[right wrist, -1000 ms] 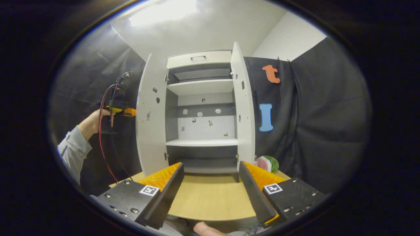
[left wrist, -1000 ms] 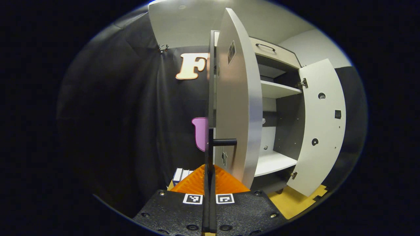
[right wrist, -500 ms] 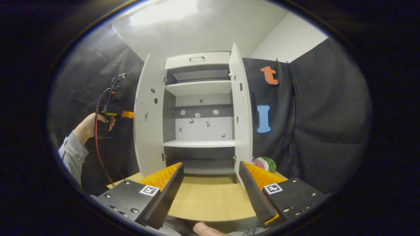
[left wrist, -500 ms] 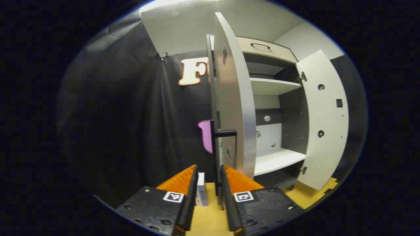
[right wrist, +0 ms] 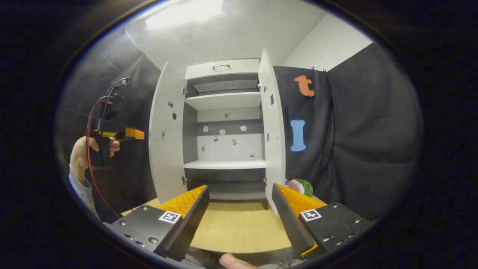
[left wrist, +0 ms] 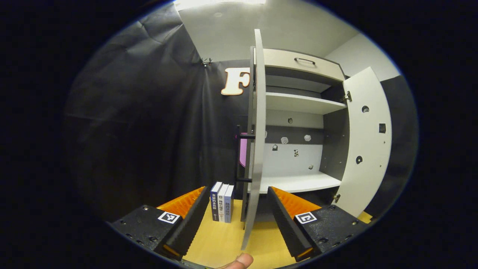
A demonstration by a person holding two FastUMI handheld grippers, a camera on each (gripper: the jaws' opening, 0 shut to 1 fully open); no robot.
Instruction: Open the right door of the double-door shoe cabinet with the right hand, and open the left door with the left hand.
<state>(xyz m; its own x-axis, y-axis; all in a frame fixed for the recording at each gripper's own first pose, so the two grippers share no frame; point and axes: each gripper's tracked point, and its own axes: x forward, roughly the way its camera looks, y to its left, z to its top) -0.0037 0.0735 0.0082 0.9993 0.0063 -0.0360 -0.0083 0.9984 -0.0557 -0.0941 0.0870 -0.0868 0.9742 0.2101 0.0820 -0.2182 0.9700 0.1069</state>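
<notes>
The white shoe cabinet (right wrist: 224, 112) stands with both doors swung wide and its shelves bare. In the left gripper view the left door (left wrist: 258, 123) is edge-on, its black bar handle (left wrist: 238, 160) on the outer face. The right door (left wrist: 368, 142) hangs open at the far side. My left gripper (left wrist: 238, 188) is open and a little back from the door's edge, touching nothing. The right gripper view shows the left door (right wrist: 164, 134), the right door (right wrist: 272, 127), and the left gripper (right wrist: 135, 133) in a hand beside the left door. My right gripper (right wrist: 239, 185) is open, well back from the cabinet.
The cabinet stands on a wooden table (right wrist: 235, 228). A few books (left wrist: 222, 201) stand upright by the cabinet's left side. A striped round watermelon-like object (right wrist: 301, 186) lies behind the right door. Black cloth walls close both sides.
My left gripper, shut on the left door's handle a second ago, has opened, let go and drawn back. The left door stays swung open. The right gripper has barely moved.
</notes>
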